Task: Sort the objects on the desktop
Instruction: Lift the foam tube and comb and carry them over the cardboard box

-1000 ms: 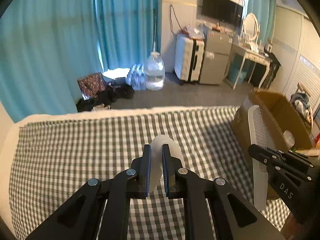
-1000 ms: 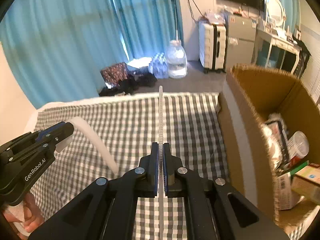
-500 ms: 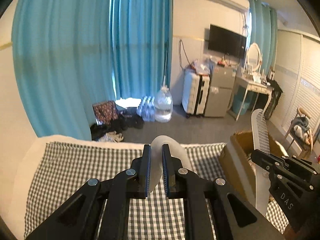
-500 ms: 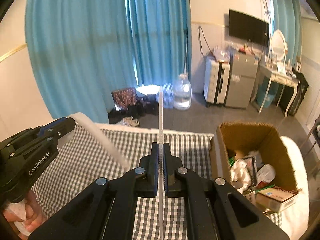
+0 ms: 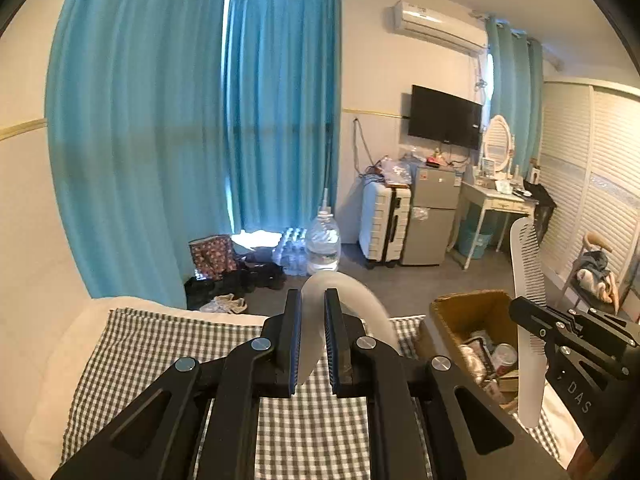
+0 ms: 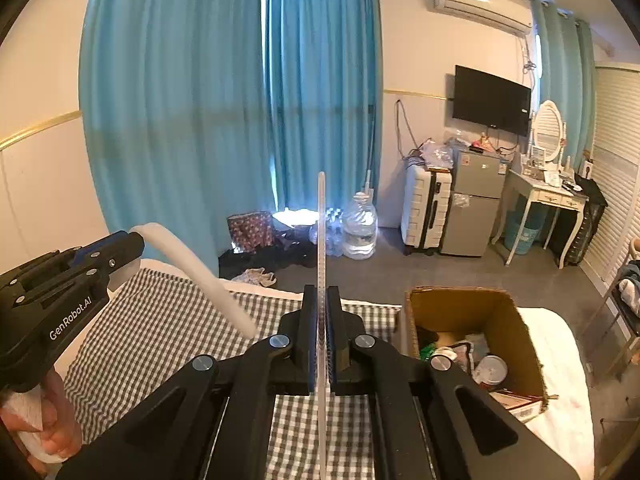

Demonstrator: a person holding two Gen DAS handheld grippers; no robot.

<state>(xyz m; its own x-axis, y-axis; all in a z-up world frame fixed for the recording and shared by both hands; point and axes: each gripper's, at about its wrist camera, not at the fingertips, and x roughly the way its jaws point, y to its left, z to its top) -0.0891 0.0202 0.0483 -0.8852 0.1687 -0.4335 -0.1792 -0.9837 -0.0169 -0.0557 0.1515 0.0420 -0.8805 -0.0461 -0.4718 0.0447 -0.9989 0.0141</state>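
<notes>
The left gripper (image 6: pixel 120 258) (lettered "GenRobot.AI") pinches a curved white plastic shoehorn (image 6: pixel 192 264); the right gripper (image 6: pixel 320 340) clamps a white toothed comb (image 5: pixel 528 280).

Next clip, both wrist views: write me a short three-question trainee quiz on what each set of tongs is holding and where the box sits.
1. True or false: the right tongs are shut on the white comb.
2. Which object do the left tongs grip? A) a water bottle B) a curved white plastic piece C) a cardboard flap
3. In the right wrist view, on which side of the comb does the open cardboard box sit on the checkered cloth?

Key: 1 true; 2 B; 3 to its right, already holding several items.
</notes>
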